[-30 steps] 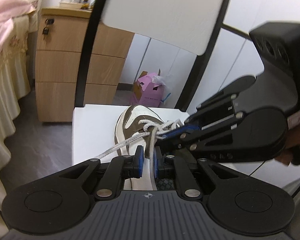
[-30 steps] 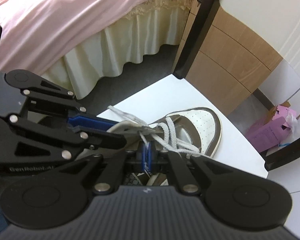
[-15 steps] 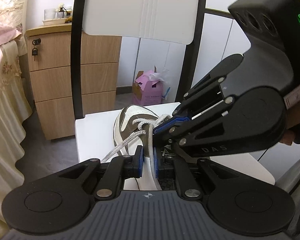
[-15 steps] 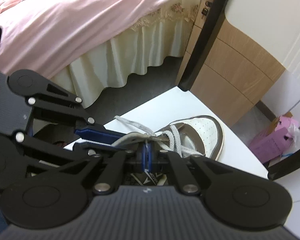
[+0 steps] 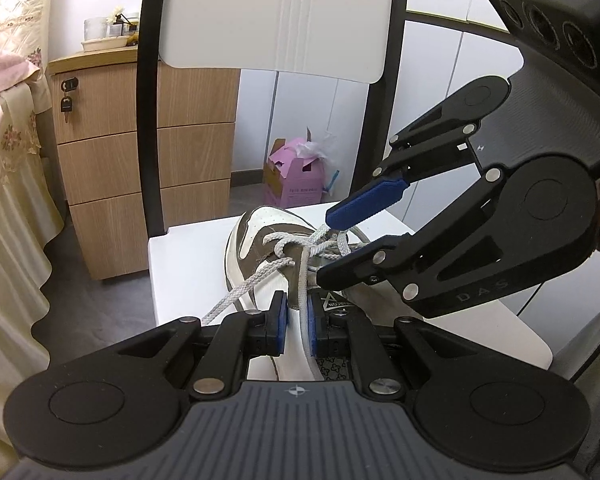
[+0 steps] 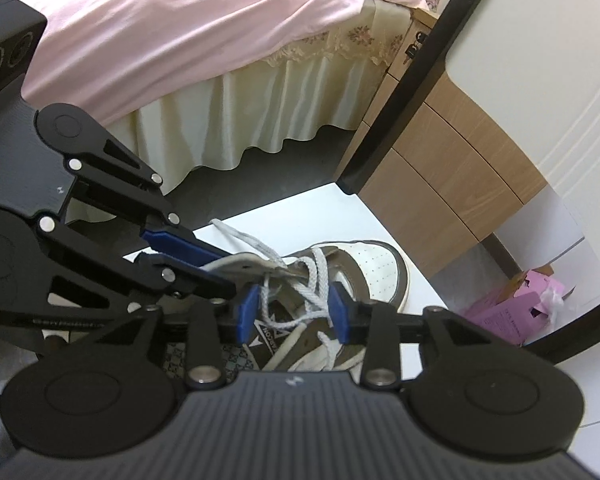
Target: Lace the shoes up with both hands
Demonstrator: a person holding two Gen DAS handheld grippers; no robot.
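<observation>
Left gripper (image 5: 297,317) nips a flat grey lace strand (image 5: 302,280); I can't see its lower end. Right gripper (image 6: 292,312) has just been opening, jaws loosely astride white laces (image 6: 312,280). Its body hides the heel of my shoe (image 5: 256,240) on the chair (image 5: 180,264).

White chair seat (image 5: 188,264) with black frame (image 5: 146,128) and white backrest (image 5: 276,16) directly ahead of the tool. Beyond it, to the left, a light wooden three-drawer cabinet (image 5: 140,152); keys hang in its top lock (image 5: 66,100). Tray of small jars on its top (image 5: 104,38). Pink cardboard box (image 5: 296,176) on dark grey floor (image 5: 96,312) against white panelled wall (image 5: 432,80). Bed with pink cover (image 6: 172,32) and cream frilled skirt (image 6: 236,120) at far left. Even daylight.
</observation>
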